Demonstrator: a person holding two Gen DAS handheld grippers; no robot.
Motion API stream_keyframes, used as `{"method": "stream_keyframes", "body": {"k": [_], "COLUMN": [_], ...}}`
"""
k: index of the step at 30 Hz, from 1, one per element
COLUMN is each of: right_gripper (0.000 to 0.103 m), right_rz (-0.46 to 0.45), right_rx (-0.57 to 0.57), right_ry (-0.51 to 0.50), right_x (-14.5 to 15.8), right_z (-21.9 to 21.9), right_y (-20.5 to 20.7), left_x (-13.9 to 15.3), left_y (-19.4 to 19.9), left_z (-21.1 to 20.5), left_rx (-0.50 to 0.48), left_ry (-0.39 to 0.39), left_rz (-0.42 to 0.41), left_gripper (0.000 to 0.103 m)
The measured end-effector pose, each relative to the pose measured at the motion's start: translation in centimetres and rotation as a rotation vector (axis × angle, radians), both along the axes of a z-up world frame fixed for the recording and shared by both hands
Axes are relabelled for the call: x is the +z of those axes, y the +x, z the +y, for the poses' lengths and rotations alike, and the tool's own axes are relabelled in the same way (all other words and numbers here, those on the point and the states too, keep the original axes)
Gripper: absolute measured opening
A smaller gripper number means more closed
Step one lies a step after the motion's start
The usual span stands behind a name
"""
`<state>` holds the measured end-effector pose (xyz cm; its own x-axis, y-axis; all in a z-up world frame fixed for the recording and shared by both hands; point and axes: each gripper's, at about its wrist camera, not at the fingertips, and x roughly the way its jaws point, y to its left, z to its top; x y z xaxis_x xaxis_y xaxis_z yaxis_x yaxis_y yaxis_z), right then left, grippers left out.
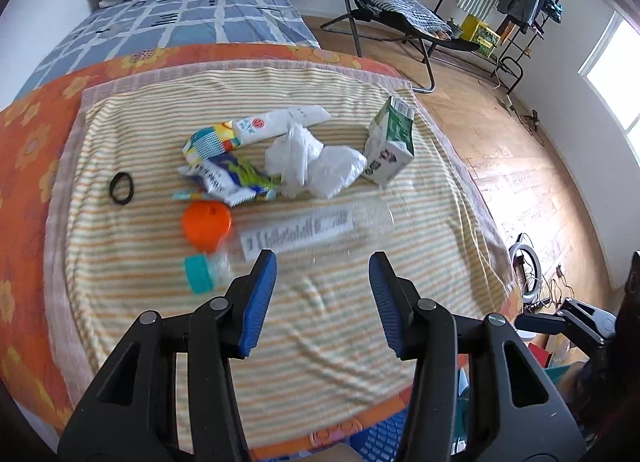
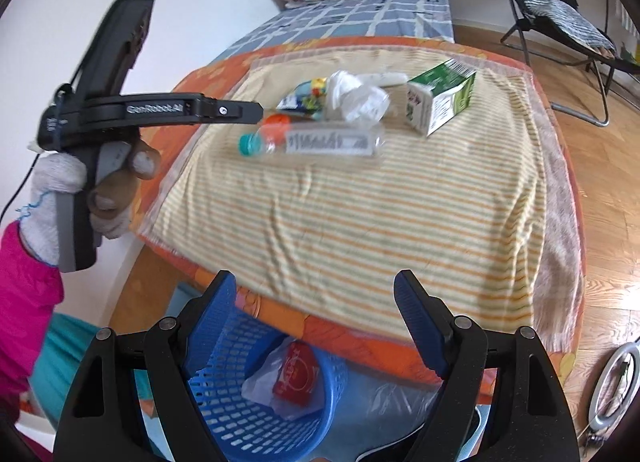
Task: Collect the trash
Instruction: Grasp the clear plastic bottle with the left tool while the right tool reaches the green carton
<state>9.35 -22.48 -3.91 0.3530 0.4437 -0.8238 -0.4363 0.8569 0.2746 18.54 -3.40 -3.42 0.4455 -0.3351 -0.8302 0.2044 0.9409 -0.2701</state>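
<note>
The left gripper has its blue pads spread wide and holds nothing; it hangs just above the clear plastic bottle with teal cap. The right gripper is also wide open and empty, above the blue perforated plastic basket, which already contains a red wrapper. The green-white milk carton, crumpled white tissues and colourful wrappers remain on the striped cloth, so most work is left.
</note>
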Motion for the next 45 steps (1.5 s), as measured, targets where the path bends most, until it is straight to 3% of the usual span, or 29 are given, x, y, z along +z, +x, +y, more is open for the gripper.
{"method": "stream_keyframes", "body": {"k": [15,17,22,28,32,38,43,45], "right_gripper": [0.081,0.081,0.081,0.081,0.081,0.081,0.081,0.081], "right_rz": [-0.009,-0.009,-0.012,0.031,0.059,0.121,0.146,0.149], "right_rx": [-0.145,-0.149,-0.156,-0.219,-0.284,-0.372,-0.441,-0.463], "right_ry": [0.032,0.032,0.01,0.047,0.077,0.139,0.156,0.157], "right_x": [1.3,1.3,0.8,-0.2,-0.9,-2.5,-3.6,-3.9], "right_z": [-2.9,-2.9,-2.4,-3.3,-4.1,-4.5,-4.5,-4.5], "right_y": [7.3,8.0,9.6,12.4,14.5,17.9,20.4,21.2], "left_x": [-4.7,-5.3,-5.7,-5.9,-6.8,-7.1,-7.9,-8.0], "left_y": [5.6,5.8,4.9,2.2,0.4,-0.8,-1.3,-1.0], "left_z": [-2.2,-2.2,-2.9,-5.2,-6.5,-6.8,-7.5,-7.4], "left_rx": [-0.098,-0.104,-0.168,-0.292,-0.342,-0.35,-0.365,-0.352], "left_ry": [0.027,0.035,0.057,0.158,0.221,0.284,0.382,0.377], "left_rz": [0.087,0.096,0.108,0.076,0.062,0.023,0.006,0.006], "left_gripper": [0.05,0.059,0.059,0.065,0.073,0.073,0.074,0.074]}}
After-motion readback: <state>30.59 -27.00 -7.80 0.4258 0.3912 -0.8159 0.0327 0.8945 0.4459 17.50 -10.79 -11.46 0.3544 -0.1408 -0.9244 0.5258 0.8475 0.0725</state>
